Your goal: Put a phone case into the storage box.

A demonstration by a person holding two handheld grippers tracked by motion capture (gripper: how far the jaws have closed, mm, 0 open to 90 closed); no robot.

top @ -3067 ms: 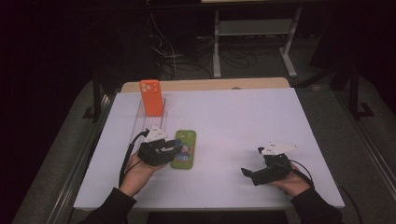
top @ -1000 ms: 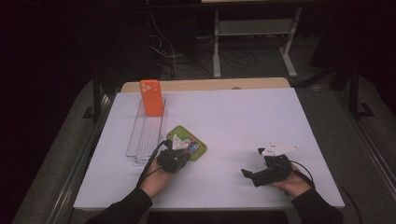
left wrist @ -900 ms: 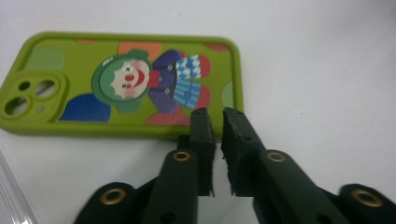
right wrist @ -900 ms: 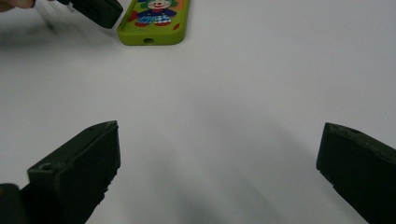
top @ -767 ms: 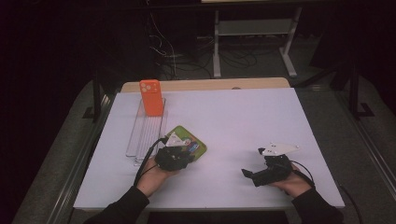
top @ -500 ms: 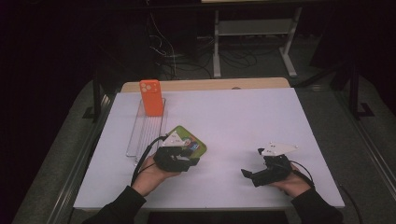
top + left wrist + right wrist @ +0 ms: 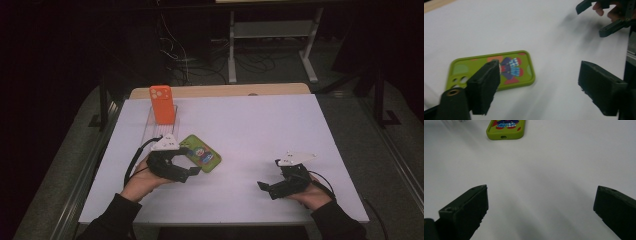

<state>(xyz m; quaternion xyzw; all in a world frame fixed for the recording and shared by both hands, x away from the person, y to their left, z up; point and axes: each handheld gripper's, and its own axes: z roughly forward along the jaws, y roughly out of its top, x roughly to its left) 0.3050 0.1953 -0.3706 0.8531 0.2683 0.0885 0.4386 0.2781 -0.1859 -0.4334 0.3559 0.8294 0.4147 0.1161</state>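
Note:
A green phone case [image 7: 202, 154] with a cartoon print lies flat on the white table [image 7: 260, 130]. My left gripper [image 7: 189, 174] hovers at its near left end. Its jaws have just been opening and now stand wide apart with nothing between them. In the left gripper view the green phone case [image 7: 520, 67] lies just past the left jaw of my left gripper [image 7: 540, 77]. My right gripper [image 7: 267, 190] rests open near the front right. In the right gripper view my right gripper [image 7: 541, 202] faces bare table, with the green phone case [image 7: 506, 128] far ahead.
An orange phone case [image 7: 161, 104] stands upright in a clear rack [image 7: 152, 131] at the back left. Beyond the table's far edge are a wooden strip [image 7: 225, 90], cables and a metal stand [image 7: 270, 35]. The right gripper [image 7: 604, 17] is seen at the top right of the left gripper view.
The left gripper has let go of the green case, opened its jaws, and lifted back toward the left. The case now lies flat at a slant. The right hand has stayed still.

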